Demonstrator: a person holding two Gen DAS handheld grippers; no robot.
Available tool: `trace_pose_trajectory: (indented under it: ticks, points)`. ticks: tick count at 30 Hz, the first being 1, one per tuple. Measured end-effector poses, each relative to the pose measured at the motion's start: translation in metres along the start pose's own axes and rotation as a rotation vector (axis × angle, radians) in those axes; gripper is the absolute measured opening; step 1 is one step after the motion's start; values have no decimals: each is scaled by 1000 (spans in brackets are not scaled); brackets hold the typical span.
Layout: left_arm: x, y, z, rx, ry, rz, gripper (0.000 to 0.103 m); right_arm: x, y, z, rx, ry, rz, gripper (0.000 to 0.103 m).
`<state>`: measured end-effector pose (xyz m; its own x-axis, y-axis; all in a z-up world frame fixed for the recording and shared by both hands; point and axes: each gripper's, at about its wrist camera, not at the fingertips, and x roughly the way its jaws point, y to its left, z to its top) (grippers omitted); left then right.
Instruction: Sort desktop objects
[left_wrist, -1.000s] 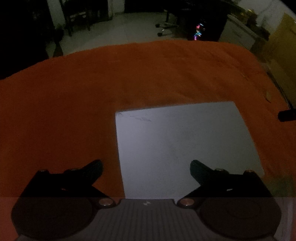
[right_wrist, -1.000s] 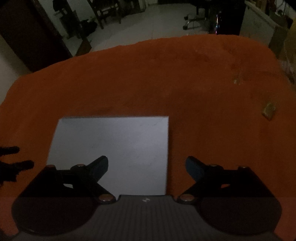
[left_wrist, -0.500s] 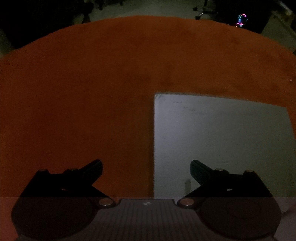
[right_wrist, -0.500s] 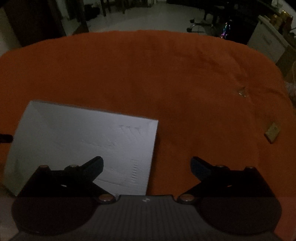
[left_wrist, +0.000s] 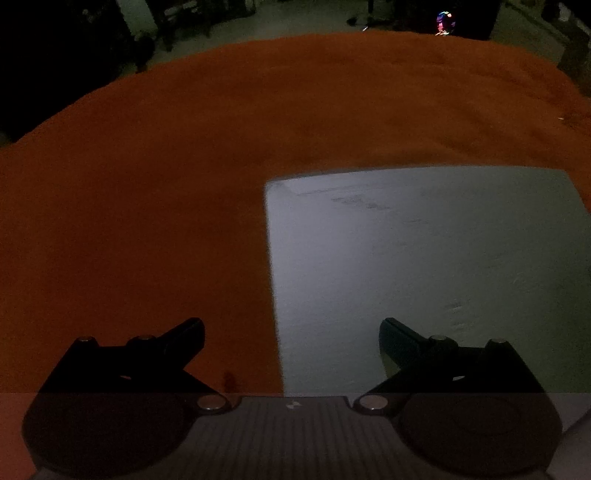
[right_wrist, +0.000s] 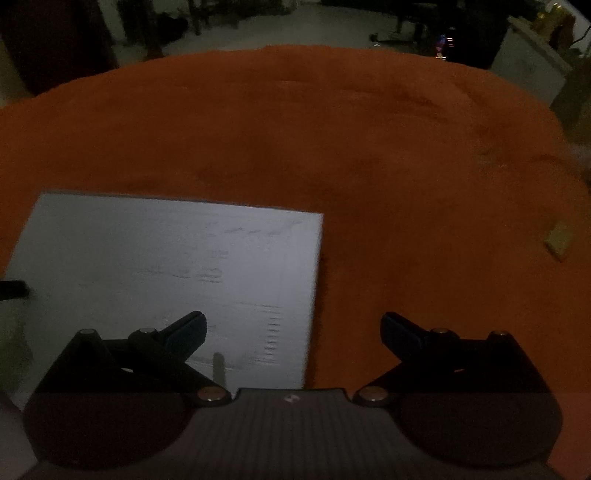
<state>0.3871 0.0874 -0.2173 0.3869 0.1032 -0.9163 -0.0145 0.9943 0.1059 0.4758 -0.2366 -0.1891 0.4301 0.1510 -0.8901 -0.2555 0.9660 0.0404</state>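
A white sheet of paper (left_wrist: 424, 266) with faint writing lies flat on the orange tablecloth (left_wrist: 147, 184). My left gripper (left_wrist: 291, 332) hovers open over the sheet's left edge, one finger above cloth, the other above paper. In the right wrist view the same paper (right_wrist: 166, 266) fills the lower left, and my right gripper (right_wrist: 293, 328) stands open astride its right edge with nothing between the fingers. A small tan block (right_wrist: 559, 240) rests on the cloth at the far right.
The orange cloth (right_wrist: 332, 129) covers the whole table up to its far curved edge. Beyond it are a dim floor, chair legs and a glowing device (left_wrist: 445, 22). A dark object (right_wrist: 13, 290) pokes in at the paper's left edge.
Both grippers have come down closer to the paper, which now looks larger in both views. The right gripper's fingers stand slightly wider than a second ago. The paper has stayed flat.
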Motion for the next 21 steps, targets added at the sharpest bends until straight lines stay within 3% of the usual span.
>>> trace_pose_trajectory:
  ticks: [5,8,12,16,21]
  points:
    - [-1,1,2,-6,30,-44,102,11,3,-4,18,52,-14,103]
    - [6,6,5,-33,58,-108,103,16,3,-6,35,82,50,103]
    - [7,13,6,-72,65,-126,102,23,10,-10,50,138,92,103]
    - [1,7,5,-38,50,-117,102,26,17,-11,31,161,106,103]
    - [-6,3,8,26,-17,-185,102,13,14,-7,93,122,155,103]
